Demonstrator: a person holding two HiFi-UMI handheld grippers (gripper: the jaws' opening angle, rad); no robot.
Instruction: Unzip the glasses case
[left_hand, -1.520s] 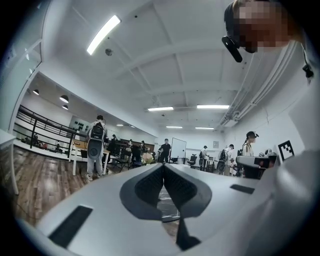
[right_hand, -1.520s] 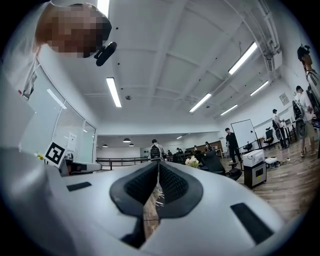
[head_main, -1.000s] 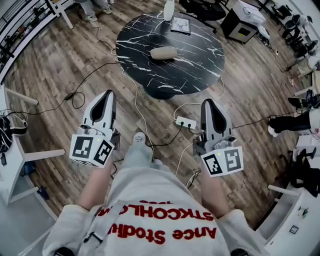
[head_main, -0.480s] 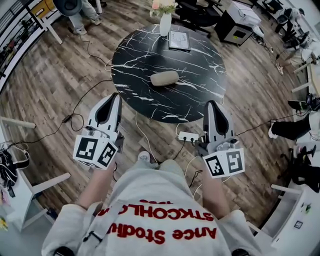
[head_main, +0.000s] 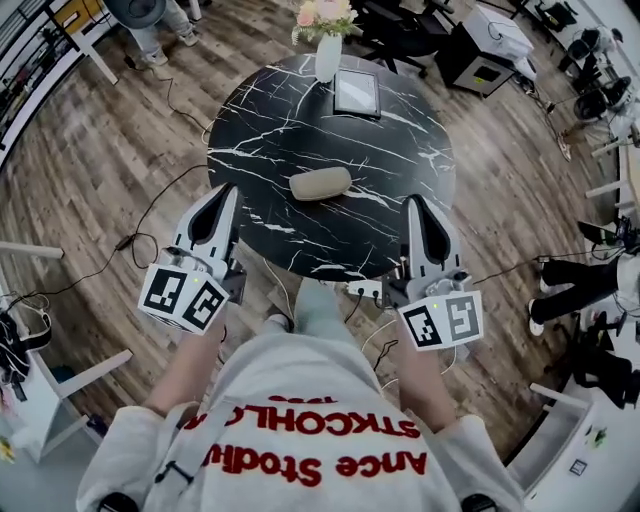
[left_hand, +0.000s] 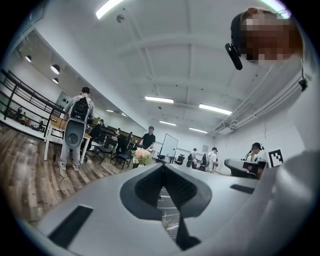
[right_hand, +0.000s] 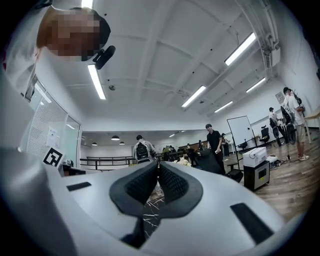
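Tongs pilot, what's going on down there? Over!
Both shut, empty: left tongs, right tongs. Untouched glasses case on table. Nothing in the way.

Details of glasses case (head_main: 320, 184) too small.

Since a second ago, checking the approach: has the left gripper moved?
Yes: the left gripper moved toward the round table; its tip now overlaps the table's near edge, where floor showed before.

Glossy black marble table (head_main: 400, 150), matt beige glasses case (head_main: 320, 184), wood-plank floor (head_main: 110, 170).
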